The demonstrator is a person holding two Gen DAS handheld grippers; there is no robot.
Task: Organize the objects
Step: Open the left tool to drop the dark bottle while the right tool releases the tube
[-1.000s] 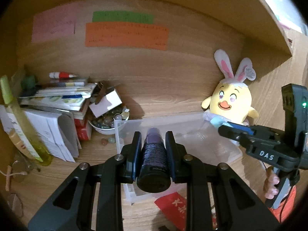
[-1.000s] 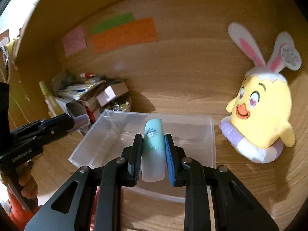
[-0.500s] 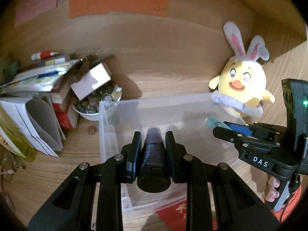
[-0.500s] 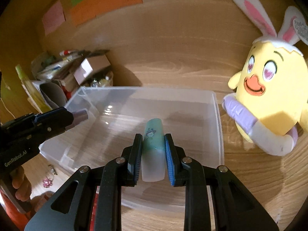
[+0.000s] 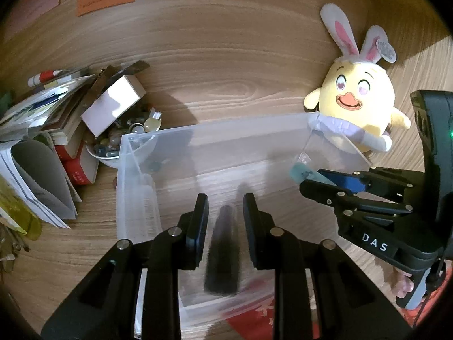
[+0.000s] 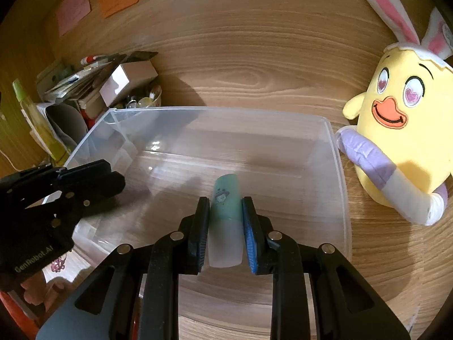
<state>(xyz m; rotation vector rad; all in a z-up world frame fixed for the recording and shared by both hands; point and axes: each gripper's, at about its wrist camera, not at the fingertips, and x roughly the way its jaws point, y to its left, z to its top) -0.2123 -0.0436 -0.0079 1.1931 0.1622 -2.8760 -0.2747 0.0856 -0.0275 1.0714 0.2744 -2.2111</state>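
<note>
Left wrist view gave us the left hand-held gripper (image 5: 225, 212) low in the frame, tilted down over the clear plastic storage bin (image 5: 226, 126). A dark cylindrical bottle (image 5: 223, 255) sat between its jaws, smeared by blur while the jaws themselves were sharp. Thin slivers of the bin showed on either side of the bottle, so we could not tell whether the pads pressed on it. Beyond the bin's upper left corner stood a small bowl of glass pebbles (image 5: 113, 150) beside a leaning stack of books and papers (image 5: 48, 130).

Right wrist view showed the right hand-held gripper (image 6: 225, 206) closed narrowly on a teal-and-frosted plastic tube (image 6: 226, 226), both pads against its sides, with its teal end pointing into the bin. The tube hung above the bin's floor near the front wall. A yellow plush chick with bunny ears (image 6: 402, 130) sat on the wooden table (image 6: 382, 255) at the right, touching the bin's rim.
</note>
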